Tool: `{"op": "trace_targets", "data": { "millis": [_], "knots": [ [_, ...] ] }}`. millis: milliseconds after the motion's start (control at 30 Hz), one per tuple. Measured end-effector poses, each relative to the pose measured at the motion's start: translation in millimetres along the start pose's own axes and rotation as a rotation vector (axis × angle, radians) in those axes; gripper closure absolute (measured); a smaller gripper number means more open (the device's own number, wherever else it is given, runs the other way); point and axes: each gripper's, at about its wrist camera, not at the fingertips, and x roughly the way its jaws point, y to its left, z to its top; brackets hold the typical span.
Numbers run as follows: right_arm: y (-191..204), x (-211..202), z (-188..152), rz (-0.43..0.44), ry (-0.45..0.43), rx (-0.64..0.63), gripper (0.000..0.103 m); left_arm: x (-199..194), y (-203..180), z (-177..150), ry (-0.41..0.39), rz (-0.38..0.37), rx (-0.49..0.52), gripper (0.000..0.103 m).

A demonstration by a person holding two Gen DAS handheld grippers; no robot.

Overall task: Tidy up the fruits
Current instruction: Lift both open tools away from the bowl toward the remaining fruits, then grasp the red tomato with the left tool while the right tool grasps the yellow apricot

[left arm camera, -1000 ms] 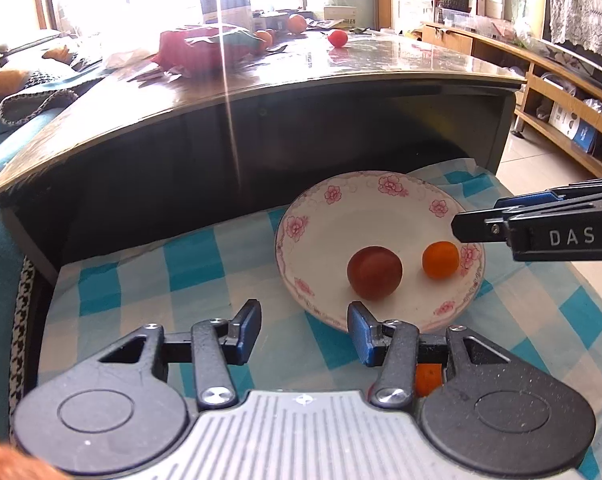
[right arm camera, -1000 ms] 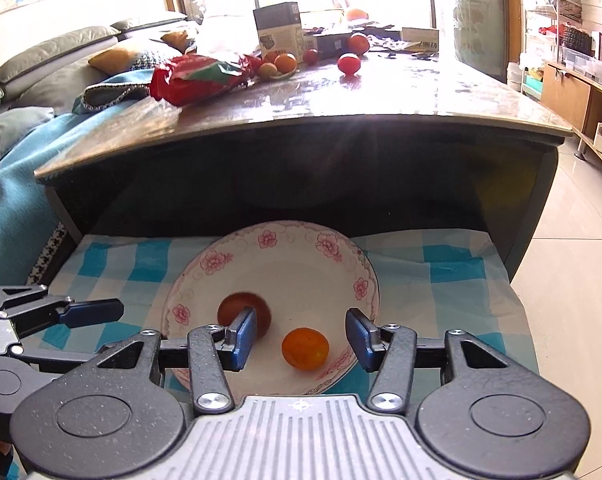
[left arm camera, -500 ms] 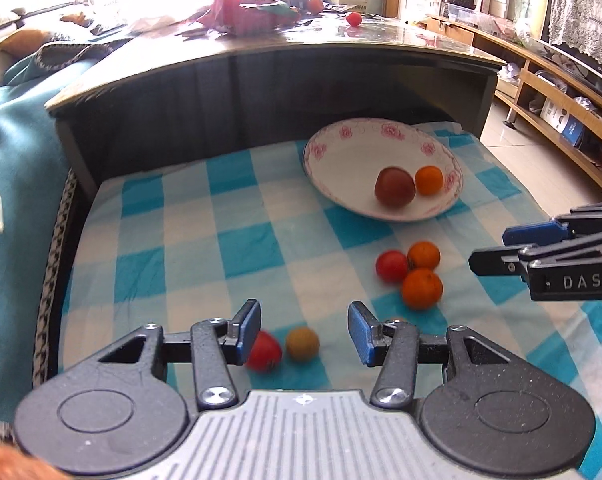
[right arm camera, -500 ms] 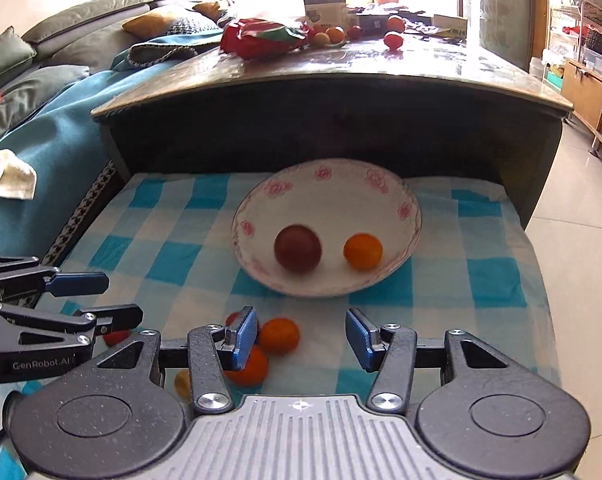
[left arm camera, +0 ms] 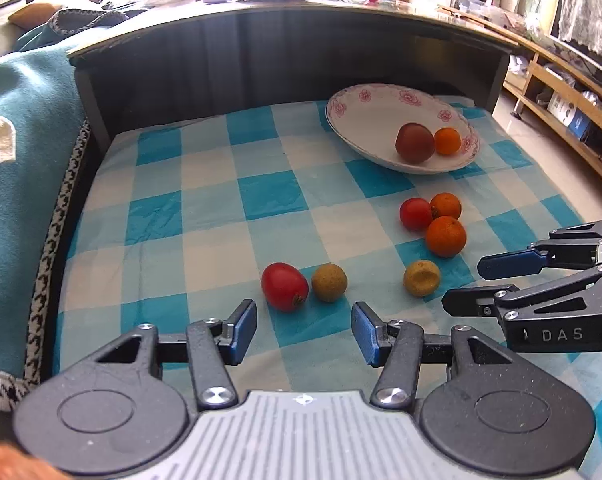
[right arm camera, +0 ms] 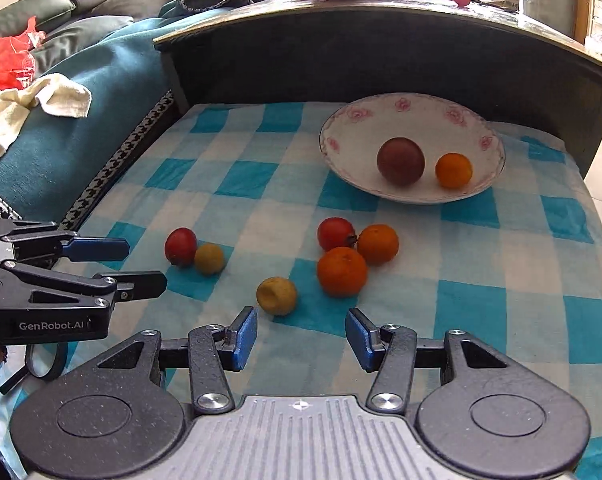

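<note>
A white flowered plate (left arm camera: pixel 353 108) (right arm camera: pixel 341 128) at the far right of the checked cloth holds a dark red fruit (left arm camera: pixel 414 143) (right arm camera: pixel 400 161) and a small orange (left arm camera: pixel 447 141) (right arm camera: pixel 453 170). On the cloth lie a red tomato (left arm camera: pixel 284 286) (right arm camera: pixel 180 246) touching a tan fruit (left arm camera: pixel 329 282) (right arm camera: pixel 209 258), another tan fruit (left arm camera: pixel 421 278) (right arm camera: pixel 276 295), and a red tomato (left arm camera: pixel 415 213) (right arm camera: pixel 335 233) beside two oranges (left arm camera: pixel 445 236) (right arm camera: pixel 341 271). My left gripper (left arm camera: pixel 304 332) (right arm camera: pixel 137 264) is open and empty just short of the near tomato. My right gripper (right arm camera: pixel 301 338) (left arm camera: pixel 489 284) is open and empty near the lone tan fruit.
A dark table edge (left arm camera: pixel 285 12) rises behind the cloth, with red bags and fruit on top. A teal blanket (left arm camera: pixel 17 152) and a white cloth (right arm camera: pixel 33 100) lie to the left. Wooden shelves (left arm camera: pixel 561 92) stand at the right.
Both grippers have pulled back from the plate toward the near edge of the cloth. The loose fruits on the cloth have come into view. Both stay open and empty.
</note>
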Motion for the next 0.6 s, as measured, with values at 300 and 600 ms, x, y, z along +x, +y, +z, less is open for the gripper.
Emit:
{"op": "trace_targets", "data": {
  "millis": [300, 600],
  "knots": [
    [5, 23, -1, 0.03, 0.008, -0.041, 0.057, 22, 6, 3, -0.003, 0.024, 0.057, 0.042],
    [14, 29, -1, 0.021, -0.026, -0.115, 0.057, 36, 7, 2, -0.025, 0.03, 0.092, 0.043]
  ]
}}
